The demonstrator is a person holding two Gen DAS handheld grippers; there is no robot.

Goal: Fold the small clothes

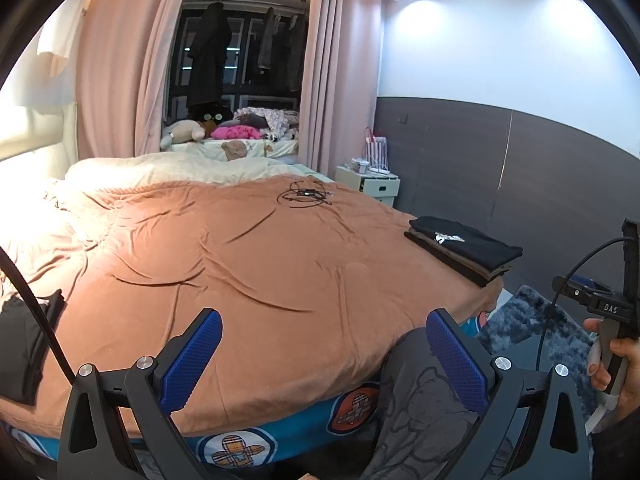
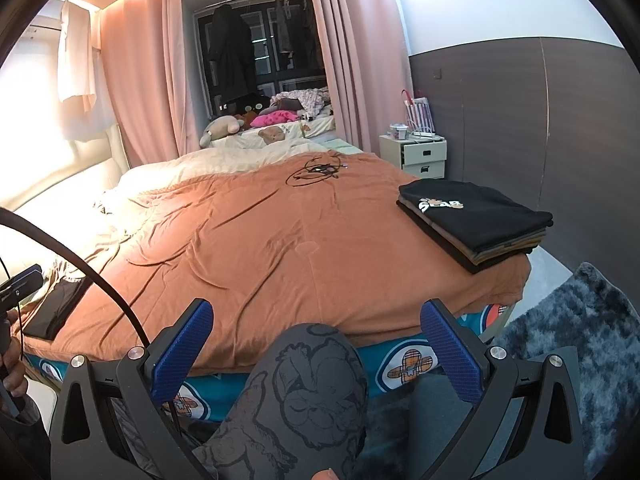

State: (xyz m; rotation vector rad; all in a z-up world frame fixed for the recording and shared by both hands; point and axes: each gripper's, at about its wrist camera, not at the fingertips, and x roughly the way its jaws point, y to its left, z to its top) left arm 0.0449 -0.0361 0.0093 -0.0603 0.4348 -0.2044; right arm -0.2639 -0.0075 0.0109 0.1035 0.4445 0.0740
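Left jaws: we see the left gripper (image 1: 324, 356) spread wide at the bottom of its own view, blue pads (image 1: 192, 360) apart with nothing between them.
Right jaws: the right gripper (image 2: 320, 350) stands just as wide in its view, empty, its blue pads framing a knee in grey printed trousers (image 2: 308, 392).
Hands: at the right edge of the left view we see a hand (image 1: 612, 364) around the other gripper's handle.
Bed: the orange blanket (image 1: 248, 272) fills the middle of both views, wrinkled and bare at its centre.
Folded stack: we find the folded clothes (image 2: 476, 224) at the right of the frame on the bed's corner, a black shirt with a printed logo on top.
Unfolded piece: a dark garment (image 2: 56, 308) lies flat at the lower left, near the bed's edge.
Cables: a black cable tangle (image 2: 316, 170) rests on the blanket at upper centre.
Beyond: a white nightstand (image 2: 424, 156) sits right of the bed; a blue-grey rug (image 2: 568, 344) covers the lower right.
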